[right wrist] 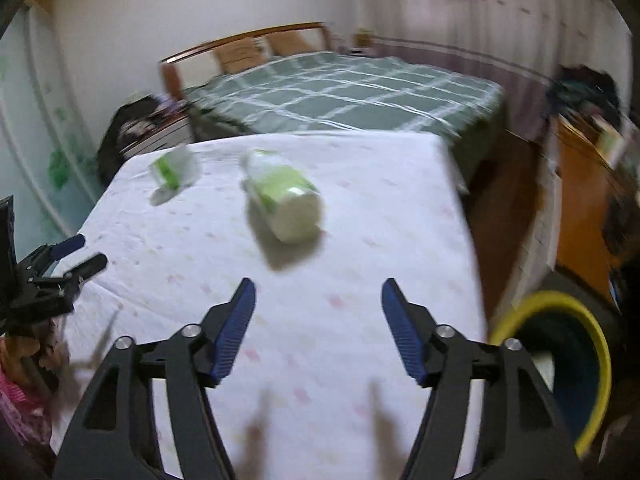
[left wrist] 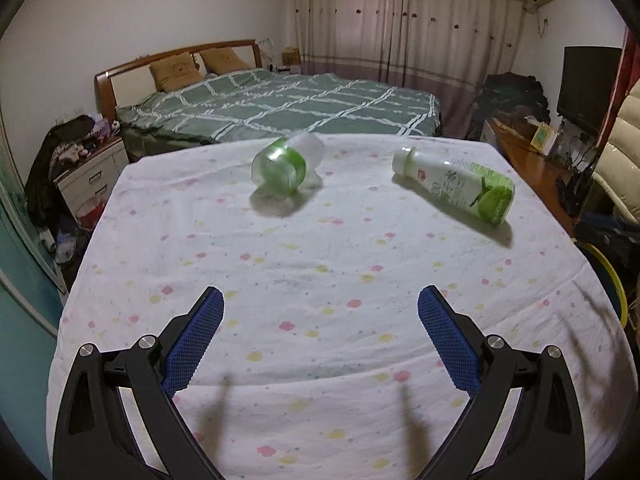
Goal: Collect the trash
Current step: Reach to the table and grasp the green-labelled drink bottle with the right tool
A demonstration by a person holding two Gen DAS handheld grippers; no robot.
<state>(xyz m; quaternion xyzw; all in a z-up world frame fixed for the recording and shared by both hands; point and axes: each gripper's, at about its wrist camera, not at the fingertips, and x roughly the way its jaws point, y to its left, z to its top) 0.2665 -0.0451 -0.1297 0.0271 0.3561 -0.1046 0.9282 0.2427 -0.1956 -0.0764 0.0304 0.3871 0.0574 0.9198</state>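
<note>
Two empty bottles lie on their sides on a table with a white floral cloth (left wrist: 320, 320). A clear bottle with a green label (left wrist: 284, 166) lies at the far middle. A white bottle with a green label (left wrist: 456, 186) lies at the far right. My left gripper (left wrist: 320, 300) is open and empty, well short of both. In the blurred right wrist view the white bottle (right wrist: 286, 200) lies ahead of my open, empty right gripper (right wrist: 318, 292), and the clear bottle (right wrist: 172, 172) lies far left. The left gripper (right wrist: 80, 252) shows at that view's left edge.
A yellow-rimmed bin (right wrist: 560, 364) stands on the floor at the table's right edge. A bed with a green plaid cover (left wrist: 280, 104) lies beyond the table. A nightstand (left wrist: 92, 176) is at the left, a wooden desk with a TV (left wrist: 588, 84) at the right.
</note>
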